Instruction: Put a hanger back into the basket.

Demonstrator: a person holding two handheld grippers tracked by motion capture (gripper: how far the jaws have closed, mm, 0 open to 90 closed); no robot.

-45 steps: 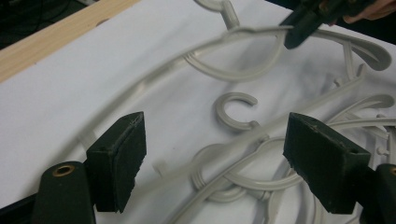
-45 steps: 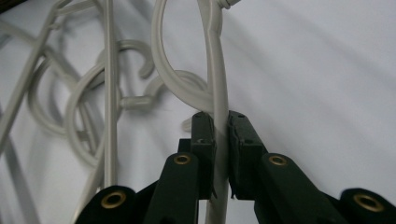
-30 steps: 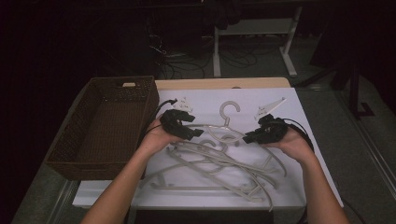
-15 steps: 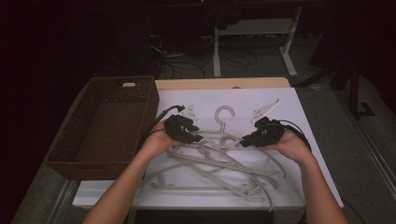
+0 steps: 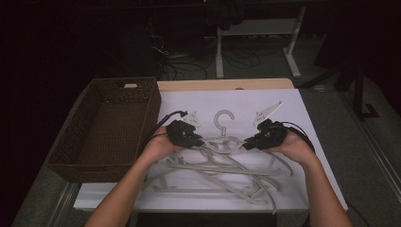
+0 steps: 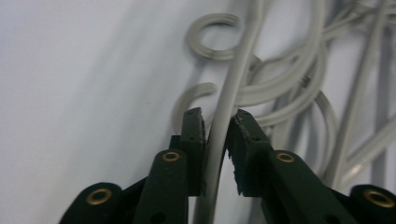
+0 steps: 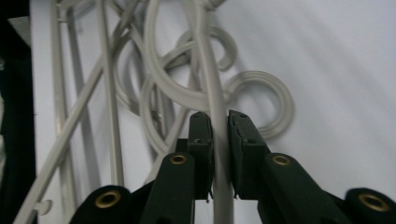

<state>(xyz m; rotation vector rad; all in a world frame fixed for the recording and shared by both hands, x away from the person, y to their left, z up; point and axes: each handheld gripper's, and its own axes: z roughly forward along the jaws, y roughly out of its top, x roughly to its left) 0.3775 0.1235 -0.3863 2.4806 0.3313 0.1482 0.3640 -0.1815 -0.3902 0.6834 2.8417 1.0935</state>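
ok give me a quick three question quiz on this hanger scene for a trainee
1. True or false: the wicker basket already holds a hanger.
2. Multiple choice: what lies between the jaws of the left gripper? A) a cable B) a bar of the top hanger C) nothing
3. Short answer: on which side of the pile of hangers, as the high view shows it, does the basket stand?

Key
1. False: its inside looks bare.
2. B: the pale bar runs between the jaws, as another stretch does in the right gripper.
3. On the left, by the left gripper.
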